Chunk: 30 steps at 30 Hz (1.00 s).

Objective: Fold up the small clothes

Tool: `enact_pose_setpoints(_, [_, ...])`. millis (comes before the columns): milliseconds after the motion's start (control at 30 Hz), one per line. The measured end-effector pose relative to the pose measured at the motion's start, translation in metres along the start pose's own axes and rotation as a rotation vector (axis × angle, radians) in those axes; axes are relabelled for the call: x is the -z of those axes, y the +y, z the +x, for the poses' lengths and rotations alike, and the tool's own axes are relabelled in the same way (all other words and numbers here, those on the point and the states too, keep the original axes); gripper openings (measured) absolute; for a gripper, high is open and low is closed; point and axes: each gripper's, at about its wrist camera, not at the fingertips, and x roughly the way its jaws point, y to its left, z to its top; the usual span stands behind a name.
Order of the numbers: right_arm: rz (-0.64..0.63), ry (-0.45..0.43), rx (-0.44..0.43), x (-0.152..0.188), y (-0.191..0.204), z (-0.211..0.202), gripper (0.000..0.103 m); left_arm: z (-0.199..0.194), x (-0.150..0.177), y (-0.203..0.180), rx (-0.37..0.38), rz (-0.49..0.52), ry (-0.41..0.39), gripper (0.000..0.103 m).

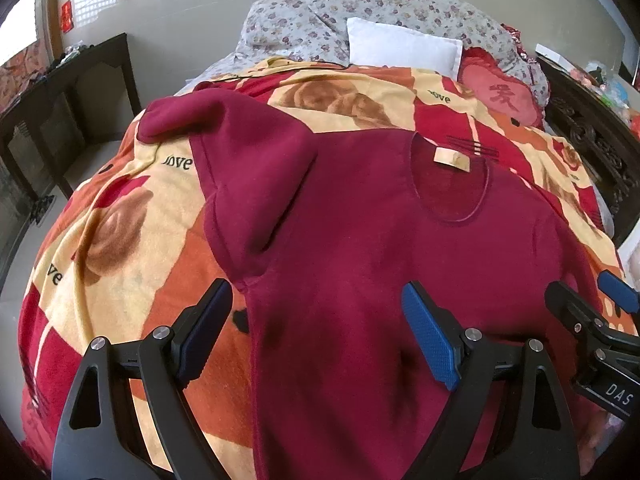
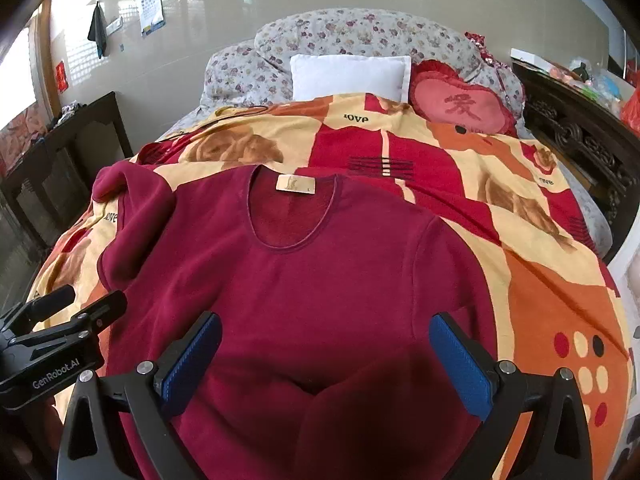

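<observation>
A maroon long-sleeved sweater (image 1: pixel 360 248) (image 2: pixel 304 280) lies face up on the bed, its round neck and beige label (image 2: pixel 295 183) pointing away from me. Its left sleeve (image 1: pixel 240 152) (image 2: pixel 128 216) is bunched and folded back near the shoulder. Another sleeve (image 2: pixel 368 420) lies across the lower body. My left gripper (image 1: pixel 318 336) (image 2: pixel 78 302) is open, straddling the sweater's left side edge below the armpit. Over the lower chest my right gripper (image 2: pixel 326 360) (image 1: pixel 592 294) is open, with nothing between its blue pads (image 2: pixel 460 360).
A red, orange and cream blanket (image 2: pixel 500 216) covers the bed. A white pillow (image 2: pixel 348 76), a red heart cushion (image 2: pixel 460 106) and a floral quilt (image 2: pixel 360 32) sit at the head. Dark wooden furniture (image 1: pixel 72 120) (image 2: pixel 580 136) stands along both sides.
</observation>
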Motion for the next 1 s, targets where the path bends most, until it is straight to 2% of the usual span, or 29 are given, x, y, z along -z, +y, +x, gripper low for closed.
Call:
enact_pose_setpoints(667, [0.035,0.039,-0.019,-0.002,0.001,0.02,0.103,0.016,-0.004,0.003,-0.005,-0.011,0.03,0.087])
enact_pose_setpoints(1000, [0.022,0.063,-0.055,-0.004,0.011,0.031,0.103,0.029,-0.015,0.026,-0.009,-0.055,0.038,0.087])
